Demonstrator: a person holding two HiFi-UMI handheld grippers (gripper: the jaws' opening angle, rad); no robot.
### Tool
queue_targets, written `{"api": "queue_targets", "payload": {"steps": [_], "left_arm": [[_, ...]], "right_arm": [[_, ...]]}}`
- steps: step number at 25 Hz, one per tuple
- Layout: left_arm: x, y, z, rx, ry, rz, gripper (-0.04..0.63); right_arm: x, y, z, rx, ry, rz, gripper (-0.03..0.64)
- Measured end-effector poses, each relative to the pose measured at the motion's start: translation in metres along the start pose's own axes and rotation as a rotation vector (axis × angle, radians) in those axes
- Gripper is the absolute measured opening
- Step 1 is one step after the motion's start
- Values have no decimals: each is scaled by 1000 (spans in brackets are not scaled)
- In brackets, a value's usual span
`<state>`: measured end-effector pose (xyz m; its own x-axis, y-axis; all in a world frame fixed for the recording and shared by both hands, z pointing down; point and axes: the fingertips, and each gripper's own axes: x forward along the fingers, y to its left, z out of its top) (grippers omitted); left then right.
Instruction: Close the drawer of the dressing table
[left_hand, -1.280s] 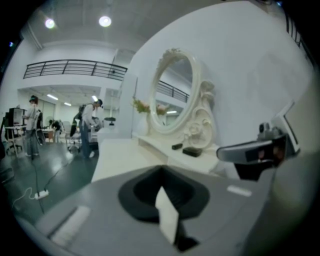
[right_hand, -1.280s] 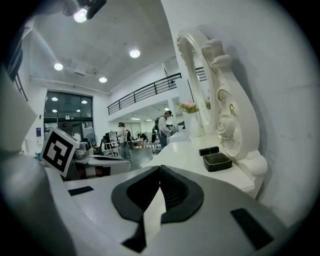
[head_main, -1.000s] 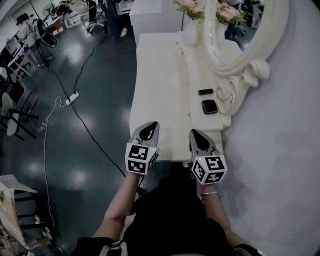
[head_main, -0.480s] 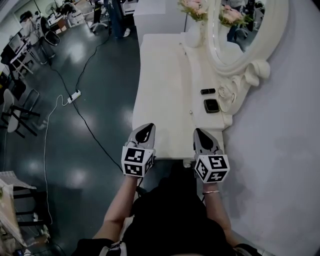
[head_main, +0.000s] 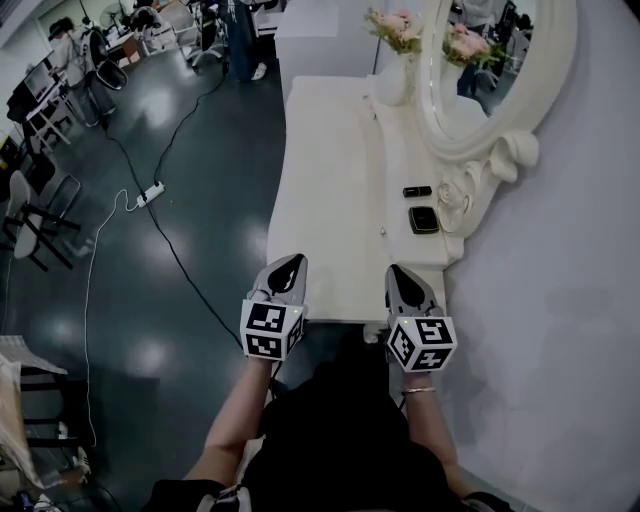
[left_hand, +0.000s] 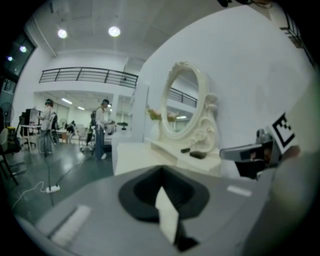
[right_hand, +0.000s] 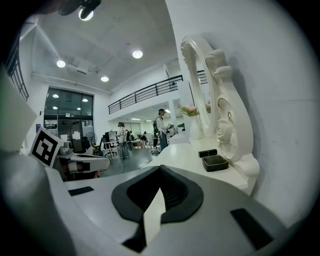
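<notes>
Both pairs of jaws together, empty; left gripper (head_main: 289, 264) has edged leftward over dressing table (head_main: 330, 190).

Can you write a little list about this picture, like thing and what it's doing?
dressing table: white, top mostly bare
mirror: oval, white frame, on the wall side
vase of flowers: far end of table
black tray: by the mirror's base
small black bar: just beyond the tray
left gripper: shut, empty, at table's near end
right gripper: shut, empty, beside it
drawer: not in view
</notes>
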<state>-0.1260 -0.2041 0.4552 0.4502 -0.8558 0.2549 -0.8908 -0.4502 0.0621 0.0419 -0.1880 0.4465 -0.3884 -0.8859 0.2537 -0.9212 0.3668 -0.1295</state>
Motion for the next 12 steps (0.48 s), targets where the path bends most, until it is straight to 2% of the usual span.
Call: {"api": "queue_targets", "payload": {"steps": [12], "left_arm": [[-14,1,-2,-23,-9,9,5]], "right_arm": [[-5,2,0,-13,0,3,3]]}}
